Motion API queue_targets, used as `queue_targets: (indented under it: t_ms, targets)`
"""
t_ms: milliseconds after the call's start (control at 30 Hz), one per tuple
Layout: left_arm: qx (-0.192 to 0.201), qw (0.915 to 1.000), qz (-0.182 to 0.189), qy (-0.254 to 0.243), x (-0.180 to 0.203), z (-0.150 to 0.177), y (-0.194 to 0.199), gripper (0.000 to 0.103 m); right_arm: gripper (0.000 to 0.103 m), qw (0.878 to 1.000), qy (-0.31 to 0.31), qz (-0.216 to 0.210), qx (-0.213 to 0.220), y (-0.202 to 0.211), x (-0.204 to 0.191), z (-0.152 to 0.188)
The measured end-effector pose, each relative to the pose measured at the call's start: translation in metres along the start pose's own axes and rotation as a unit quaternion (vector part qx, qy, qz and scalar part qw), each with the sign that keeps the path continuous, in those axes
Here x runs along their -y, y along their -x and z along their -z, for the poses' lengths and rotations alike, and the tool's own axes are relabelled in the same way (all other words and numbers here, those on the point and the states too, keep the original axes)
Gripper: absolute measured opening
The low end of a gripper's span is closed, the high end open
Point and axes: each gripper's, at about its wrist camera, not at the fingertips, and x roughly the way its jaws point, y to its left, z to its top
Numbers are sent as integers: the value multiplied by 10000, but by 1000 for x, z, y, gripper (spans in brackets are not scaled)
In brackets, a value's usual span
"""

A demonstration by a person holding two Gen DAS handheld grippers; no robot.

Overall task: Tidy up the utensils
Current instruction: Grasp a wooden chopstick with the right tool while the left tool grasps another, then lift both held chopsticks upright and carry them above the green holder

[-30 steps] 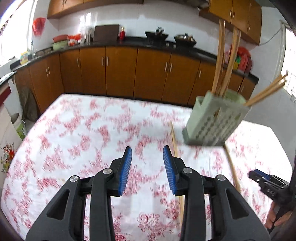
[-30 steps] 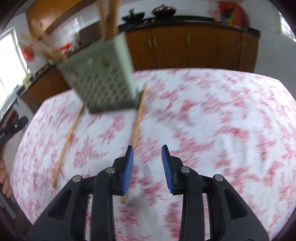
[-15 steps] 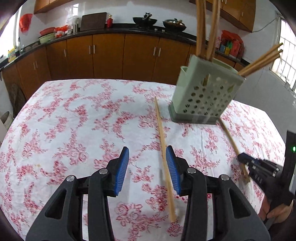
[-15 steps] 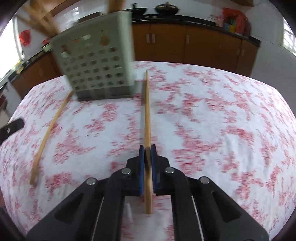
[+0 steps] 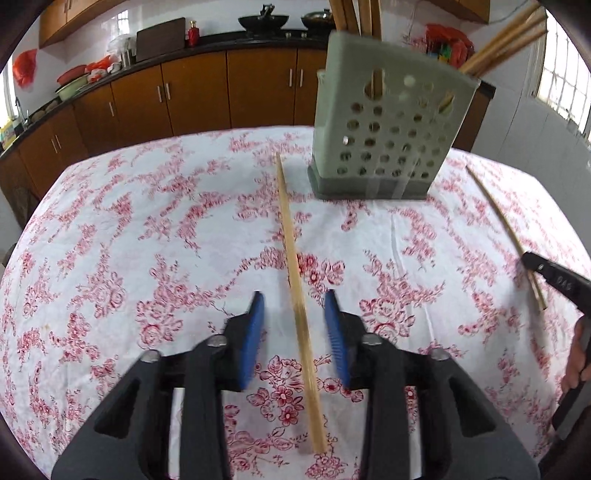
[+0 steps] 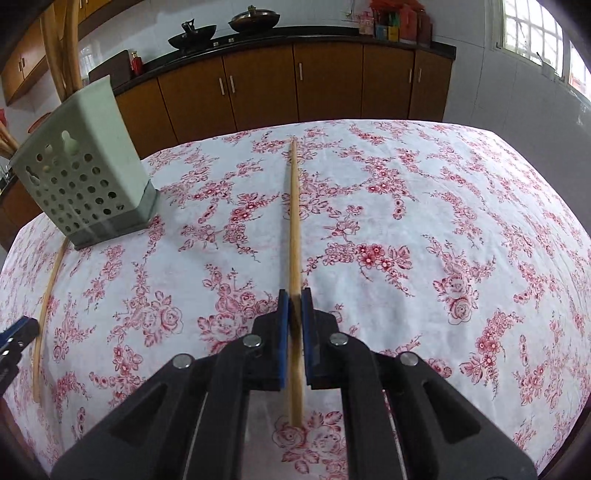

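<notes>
Nearest in the left wrist view, the left gripper (image 5: 293, 308), black-framed with ribbed blue pads, is pointed steeply down at the table. A long, pale, slender bamboo chopstick (image 5: 291, 258) lies between its jaws. The jaws have just been closing and now stand narrow, but a gap is left on each side of the stick, so nothing is gripped yet.

In the right wrist view, the right gripper (image 6: 294, 295) is clamped tight on a second bamboo chopstick (image 6: 294, 206) near its close end. Whether that stick's far tip is clear of the cloth cannot be told for sure.

To do the step well, the left jaws should be kept centred over the stick and closed squarely. A thin, smooth, round stick is likely to roll or pivot if it is caught off-centre. Each stick should then be tilted upright before it is lowered into the holder.

Both sticks lie on a soft white tablecloth printed with red roses (image 5: 147, 221), slightly creased. Farther off stands a pale green, square plastic utensil holder (image 5: 388, 140) with round perforations and a grey base. Wooden handles (image 5: 354, 14) already stand in it. Brown wooden kitchen cabinets (image 5: 199, 92) are seen behind.
</notes>
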Motion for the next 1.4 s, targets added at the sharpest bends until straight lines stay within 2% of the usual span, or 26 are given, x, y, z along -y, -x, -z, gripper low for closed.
queue_targets:
  t_ms: [67, 133, 333, 500, 1400]
  targets:
    - [28, 9999, -129, -50, 1, 1, -2, 12, 8, 10000, 38, -34, -7, -1, -3, 0]
    - [22, 9998, -203, -56, -1, -1, -3, 8, 8, 9999, 94, -105, -17, -2, -6, 0]
    - [65, 9981, -485, 384, -38, -16, -9, 7, 8, 9983, 380, -441, -37, -2, -26, 2]
    - [0, 9974, -456, 560, -56, -20, -13, 8, 8, 9965, 708, -451, 10, -3, -44, 3]
    - [75, 9972, -359, 647, -65, -15, -14, 9, 9, 9964, 701, -487, 6, -9, -45, -1]
